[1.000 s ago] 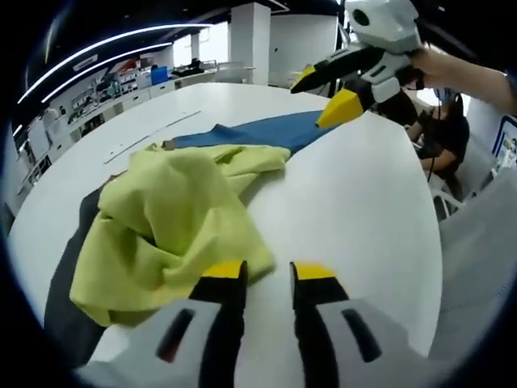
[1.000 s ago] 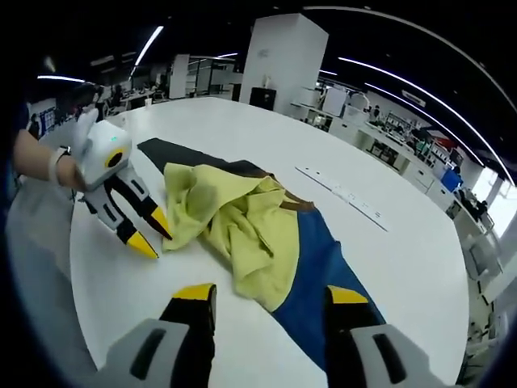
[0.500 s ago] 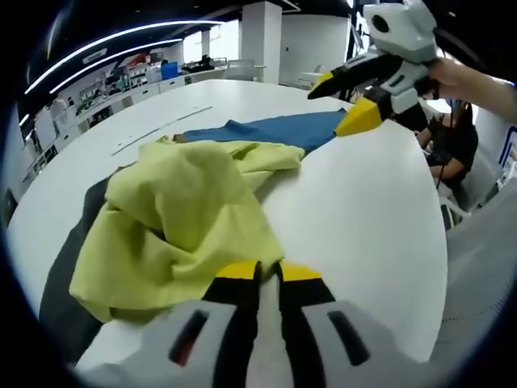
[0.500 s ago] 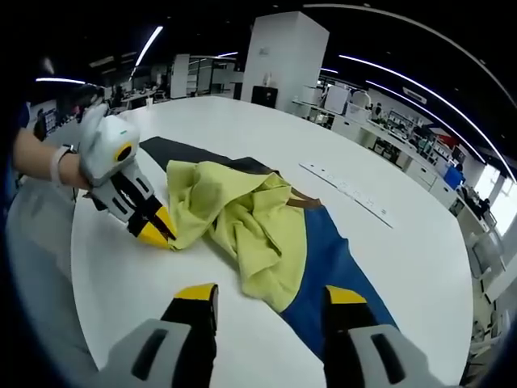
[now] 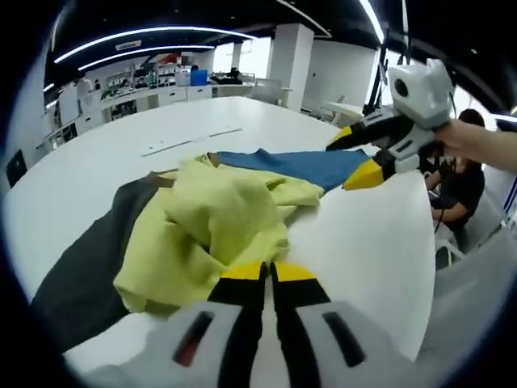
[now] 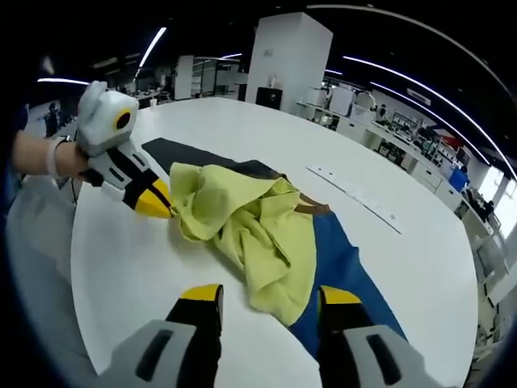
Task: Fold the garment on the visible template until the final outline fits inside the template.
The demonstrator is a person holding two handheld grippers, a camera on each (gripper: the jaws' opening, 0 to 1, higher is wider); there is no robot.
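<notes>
Right now the left gripper (image 5: pixel 266 273) has its two yellow-tipped jaws pressed together on the near edge of the yellow shirt (image 5: pixel 214 230), pinching a bit of the cloth and lifting it slightly off the white table (image 5: pixel 371 242). From the right gripper view that same left gripper (image 6: pixel 153 202) sits at the left end of the shirt (image 6: pixel 254 222), held by a person's hand (image 6: pixel 48 158), with the fabric bunched up at its tips.

The shirt lies crumpled in a loose heap on top of a long flat template. One half of the template is dark grey (image 5: pixel 85 271) and the other half is blue (image 5: pixel 311 166); a small brown strip (image 6: pixel 311 208) shows where they meet. The shirt covers the middle of the template, spilling over its near edge onto the bare table.

Over on the far side, the right gripper (image 5: pixel 362 153) hovers above the blue end, its jaws spread apart and holding nothing. In its own view the right gripper (image 6: pixel 266 295) shows the same, jaws wide, with the shirt's lower hem just ahead of them.

A long pale ruler-like strip (image 6: pixel 355 196) lies on the table beyond the template, well apart from the cloth.
</notes>
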